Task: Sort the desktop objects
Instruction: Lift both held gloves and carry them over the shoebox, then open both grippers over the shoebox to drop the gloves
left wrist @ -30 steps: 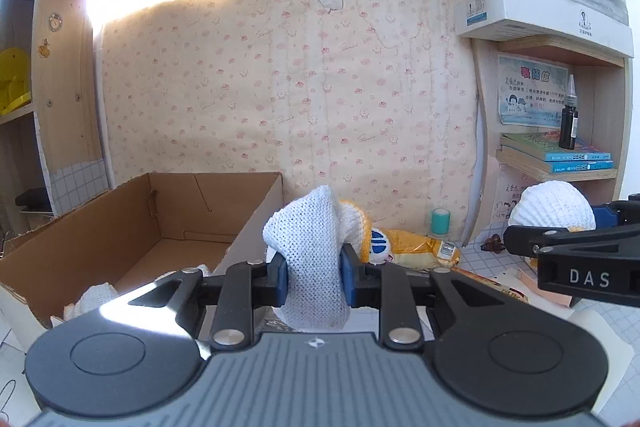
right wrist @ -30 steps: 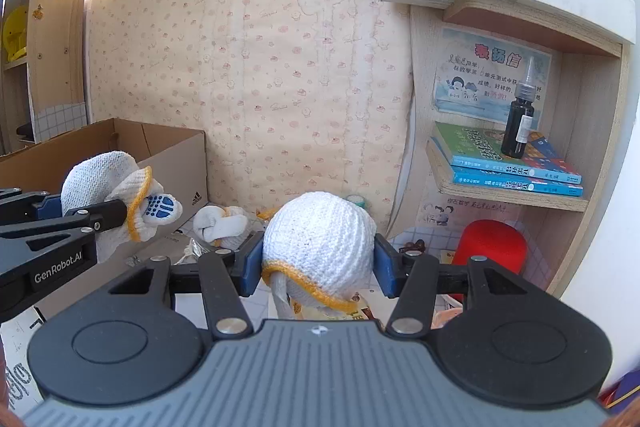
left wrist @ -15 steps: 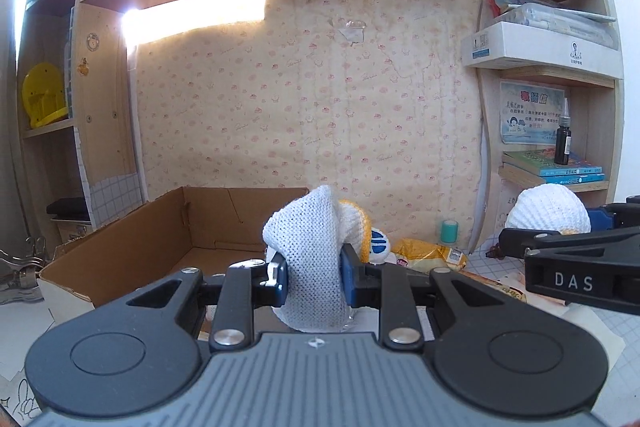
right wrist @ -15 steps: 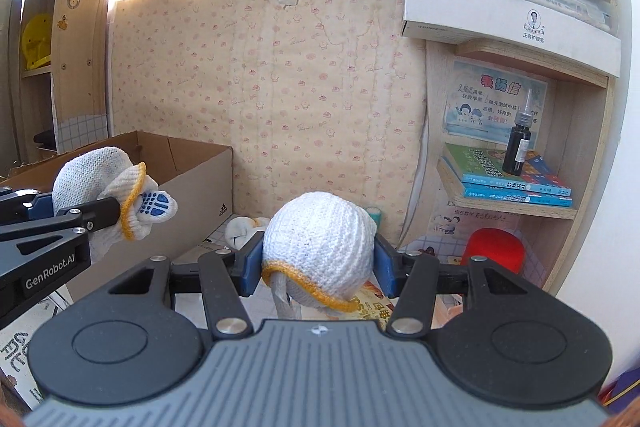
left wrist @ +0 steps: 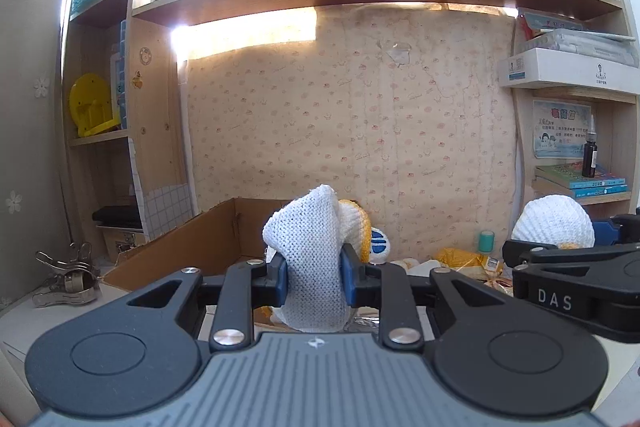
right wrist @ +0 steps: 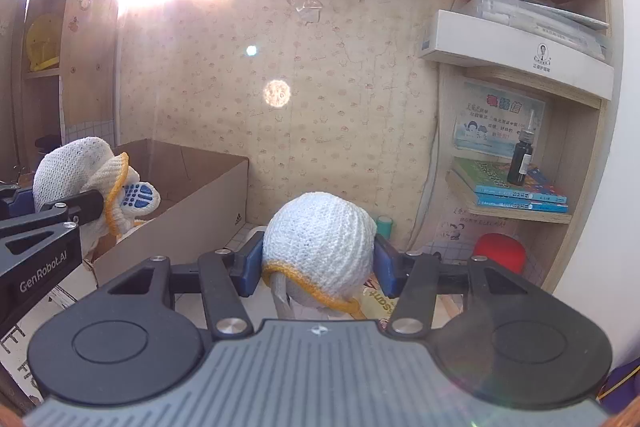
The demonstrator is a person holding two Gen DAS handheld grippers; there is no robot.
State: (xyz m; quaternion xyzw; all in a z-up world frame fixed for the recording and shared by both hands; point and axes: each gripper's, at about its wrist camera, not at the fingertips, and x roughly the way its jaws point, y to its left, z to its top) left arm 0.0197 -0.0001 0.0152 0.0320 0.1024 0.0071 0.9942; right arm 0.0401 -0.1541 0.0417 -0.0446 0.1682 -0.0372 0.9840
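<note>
Rough white knit glove [left wrist: 312,259]

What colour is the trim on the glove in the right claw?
Orange-yellow, edging the white knit glove; the right wrist view shows it best.

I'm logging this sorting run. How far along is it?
Midway, it seems. In hand: the left gripper clamps a white glove; the right gripper clamps another glove. Left: neither is in the cardboard box yet, and a yellow packet remains on the desk.
</note>
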